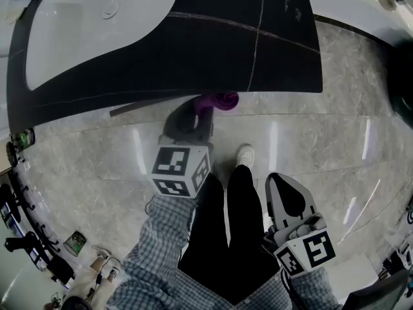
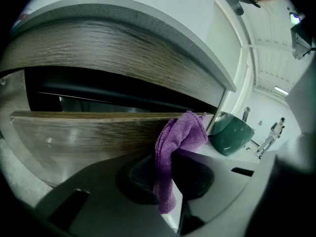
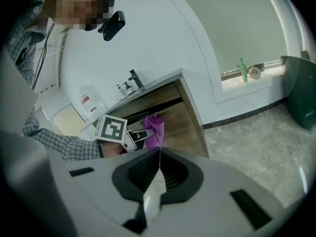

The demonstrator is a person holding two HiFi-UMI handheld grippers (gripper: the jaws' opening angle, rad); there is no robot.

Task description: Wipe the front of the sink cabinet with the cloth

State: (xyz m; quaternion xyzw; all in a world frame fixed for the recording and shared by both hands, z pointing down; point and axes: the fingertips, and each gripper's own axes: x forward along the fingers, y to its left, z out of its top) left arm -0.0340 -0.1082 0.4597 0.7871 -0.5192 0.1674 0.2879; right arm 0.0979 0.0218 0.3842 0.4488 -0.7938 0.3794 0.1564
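Note:
The purple cloth (image 2: 180, 137) is pinched in my left gripper (image 2: 173, 154), which is shut on it. The cloth's free end presses against the upper edge of the wood-grain front of the sink cabinet (image 2: 89, 132). In the head view the left gripper (image 1: 205, 110) reaches under the black countertop (image 1: 213, 50), with the cloth (image 1: 219, 100) showing at its tip. My right gripper (image 1: 284, 185) hangs low beside the person's leg, away from the cabinet, its jaws shut with nothing between them. From the right gripper (image 3: 159, 153) view, the cabinet (image 3: 177, 113), the cloth (image 3: 155, 127) and the left gripper's marker cube (image 3: 112, 128) lie ahead.
A white basin (image 1: 97, 24) is set in the countertop. A dark green bin (image 2: 229, 132) stands right of the cabinet on the marble floor (image 1: 322, 141). A green bottle (image 3: 242, 69) stands on a wall ledge. The person's legs and shoe (image 1: 246, 154) are below the cabinet.

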